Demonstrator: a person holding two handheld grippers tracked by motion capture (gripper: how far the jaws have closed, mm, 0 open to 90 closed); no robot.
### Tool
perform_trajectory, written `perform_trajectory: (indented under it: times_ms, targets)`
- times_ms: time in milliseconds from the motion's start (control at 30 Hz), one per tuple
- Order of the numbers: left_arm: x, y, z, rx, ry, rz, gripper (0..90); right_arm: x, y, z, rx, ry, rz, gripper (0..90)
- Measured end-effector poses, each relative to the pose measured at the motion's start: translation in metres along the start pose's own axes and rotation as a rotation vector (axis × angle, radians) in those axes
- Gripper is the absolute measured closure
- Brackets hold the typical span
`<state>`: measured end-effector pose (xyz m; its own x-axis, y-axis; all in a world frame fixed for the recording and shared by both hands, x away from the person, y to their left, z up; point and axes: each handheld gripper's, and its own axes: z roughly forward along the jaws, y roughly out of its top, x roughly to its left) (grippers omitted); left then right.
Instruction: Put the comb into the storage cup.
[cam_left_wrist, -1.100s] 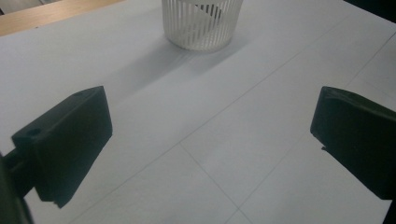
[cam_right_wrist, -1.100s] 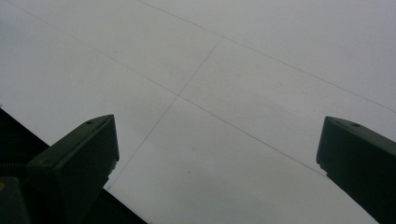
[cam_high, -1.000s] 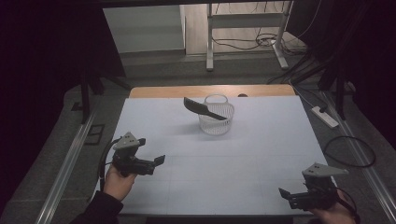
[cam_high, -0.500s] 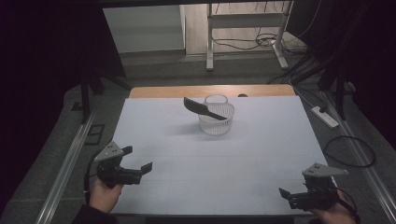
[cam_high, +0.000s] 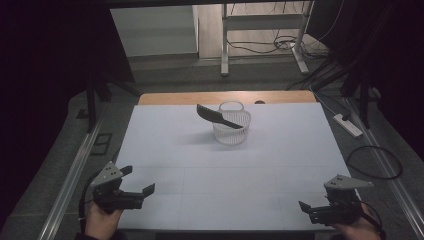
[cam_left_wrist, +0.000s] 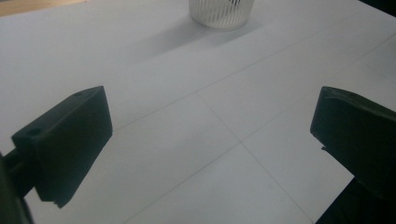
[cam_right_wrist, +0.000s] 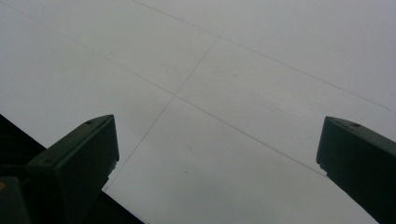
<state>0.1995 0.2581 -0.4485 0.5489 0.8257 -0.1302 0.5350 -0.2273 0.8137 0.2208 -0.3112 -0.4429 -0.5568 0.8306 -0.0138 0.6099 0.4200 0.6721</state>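
Observation:
A white slatted basket (cam_high: 231, 127) stands at the far middle of the white table (cam_high: 280, 150). A black comb-like tool (cam_high: 215, 116) leans in it, with its head sticking out over the left rim. My left gripper (cam_high: 137, 180) is held at the near left corner, open and holding nothing. In the left gripper view its jaws (cam_left_wrist: 210, 126) stand wide apart over bare table, with the basket (cam_left_wrist: 222, 11) far ahead. My right gripper (cam_high: 307, 207) sits at the near right corner, open and holding nothing. In the right gripper view (cam_right_wrist: 217, 154) it points across bare table.
A wooden strip (cam_high: 200, 97) runs along the table's far edge. Metal rails flank the table on both sides. A power strip (cam_high: 347, 125) and cables lie on the floor at the right. A metal frame (cam_high: 262, 30) stands beyond the table.
My left gripper has drawn back and to the left, toward the near left corner. The right gripper, basket and black tool have not moved.

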Motion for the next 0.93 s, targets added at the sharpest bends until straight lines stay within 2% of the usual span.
perform_trajectory:
  times_ms: [333, 667, 933]
  targets:
    - [-0.004, -0.011, -0.007, 0.031, 0.026, 0.002, 0.0, -0.001, 0.0, 0.0, -0.001, -0.003, 0.007, 0.0]
    - [-0.007, -0.019, -0.01, 0.091, 0.052, -0.001, 0.0, 0.0, 0.0, 0.0, 0.003, -0.009, 0.008, 0.0]
    - [-0.005, -0.021, -0.013, 0.077, 0.049, -0.032, 0.0, 0.0, 0.0, 0.0, 0.004, -0.013, 0.005, 0.0]
